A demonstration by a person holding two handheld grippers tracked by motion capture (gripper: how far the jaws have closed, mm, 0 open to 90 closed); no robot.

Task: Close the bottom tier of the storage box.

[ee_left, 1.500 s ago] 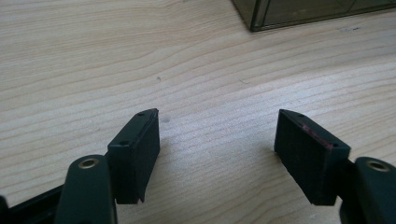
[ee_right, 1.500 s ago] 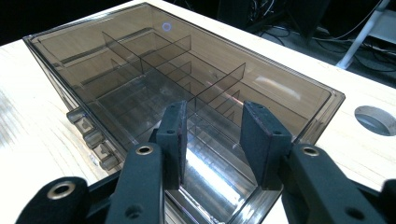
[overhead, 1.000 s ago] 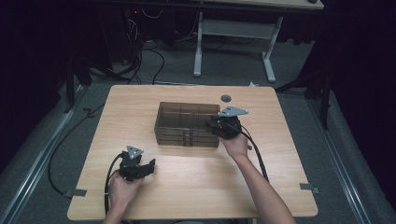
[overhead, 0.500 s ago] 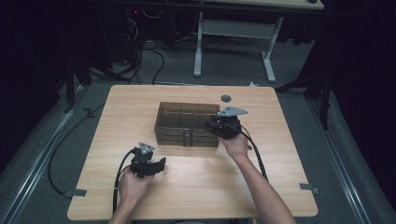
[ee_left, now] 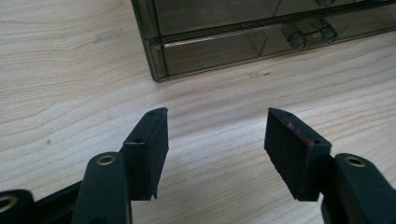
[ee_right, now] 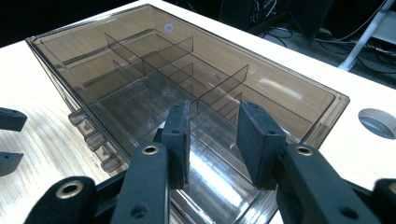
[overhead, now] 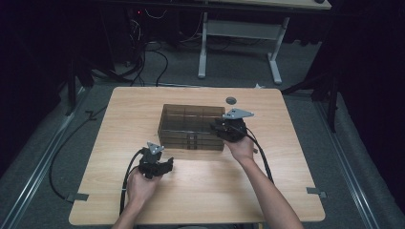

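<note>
Smoky plastic organizer box [overhead: 192, 127] sits mid-table; the right gripper [overhead: 225, 130] rests on its right end, jaws parted, gripping nothing. The left gripper [overhead: 161, 165] has moved nearer its front drawers, empty jaws just closing somewhat, probably lining up a pull.

Left gripper [overhead: 165, 164] fingers [ee_left: 149, 144] apart, just closing; right gripper [overhead: 220, 130] half-spread.

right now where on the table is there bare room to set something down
Bare wood runs left of the smoky drawer box, along the far edge of the table beside the round hole, and at the near right corner. It is crowded in front of the box, between the left gripper and right gripper.
</note>
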